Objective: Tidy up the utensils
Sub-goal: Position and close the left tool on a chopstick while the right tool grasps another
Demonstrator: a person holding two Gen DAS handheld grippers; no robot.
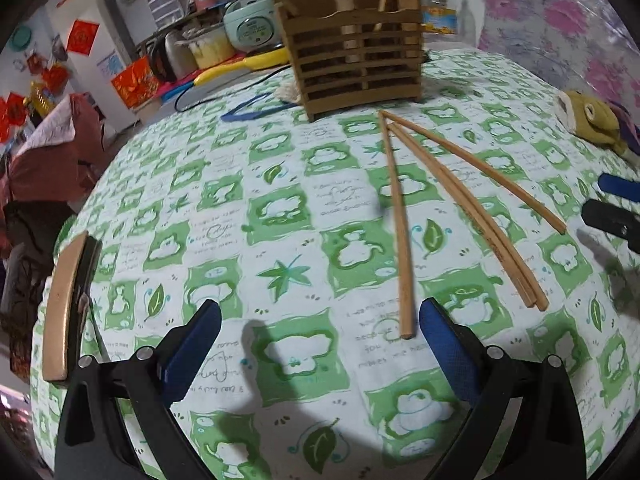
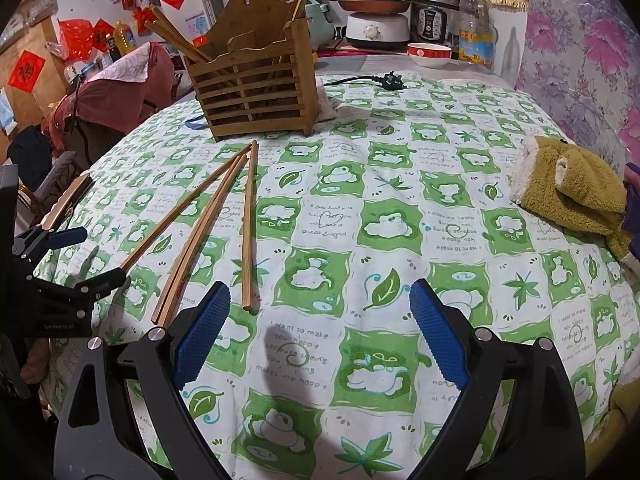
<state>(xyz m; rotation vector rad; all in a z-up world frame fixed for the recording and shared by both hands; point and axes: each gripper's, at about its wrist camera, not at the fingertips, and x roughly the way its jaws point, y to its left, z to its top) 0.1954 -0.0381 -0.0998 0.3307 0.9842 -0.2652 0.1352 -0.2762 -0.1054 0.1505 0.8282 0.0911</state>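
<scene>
Several wooden chopsticks point(image 1: 440, 184) lie fanned on the green-and-white tablecloth, tips pointing toward a slatted wooden utensil holder point(image 1: 352, 68) that holds more chopsticks. In the right wrist view the chopsticks point(image 2: 224, 224) lie left of centre, before the holder point(image 2: 252, 92). My left gripper point(image 1: 320, 340) is open and empty, with the nearest chopstick's end just inside its right finger. My right gripper point(image 2: 320, 328) is open and empty, just right of the chopstick ends. The left gripper also shows at the left edge of the right wrist view point(image 2: 72, 260).
An olive plush cloth point(image 2: 576, 192) lies at the table's right. A phone point(image 1: 66, 308) lies at the left table edge. A black power plug point(image 2: 390, 80), a bowl point(image 2: 429, 54), an oil bottle and cookers stand behind the holder.
</scene>
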